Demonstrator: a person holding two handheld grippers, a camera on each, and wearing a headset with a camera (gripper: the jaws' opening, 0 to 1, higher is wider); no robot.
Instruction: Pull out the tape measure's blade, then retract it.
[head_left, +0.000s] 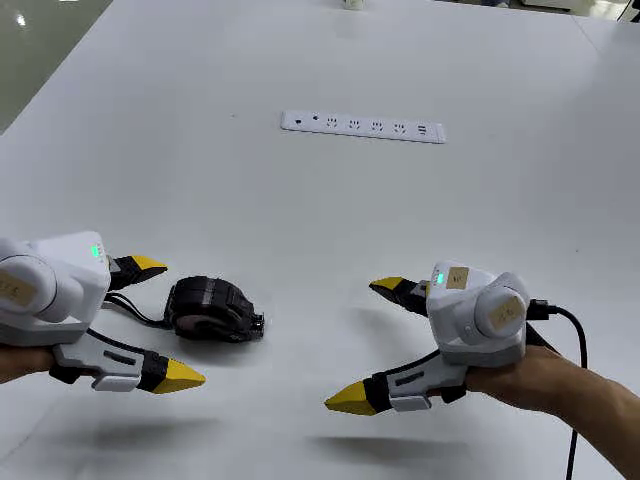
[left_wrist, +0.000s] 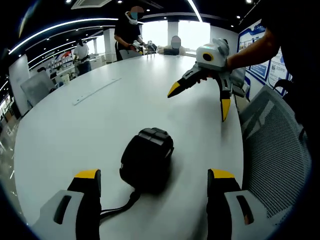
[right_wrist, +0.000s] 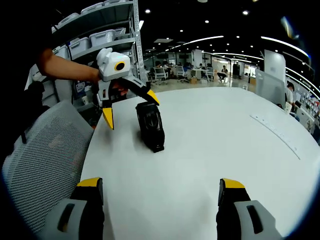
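Note:
A black tape measure (head_left: 210, 309) lies on the white table, its blade tip facing right and a black wrist strap trailing left. My left gripper (head_left: 165, 320) is open, its yellow-tipped jaws standing on either side of the case without touching it; in the left gripper view the tape measure (left_wrist: 147, 159) sits just ahead between the jaws. My right gripper (head_left: 372, 343) is open and empty, a short way right of the tape. From the right gripper view the tape measure (right_wrist: 151, 124) lies ahead with the left gripper (right_wrist: 129, 106) around its far end.
A white power strip (head_left: 363, 126) lies farther back on the table (head_left: 300, 200). A black cable (head_left: 575, 380) runs from the right gripper toward the near edge. A grey mesh chair (left_wrist: 272, 150) stands beside the table, and people stand in the room behind.

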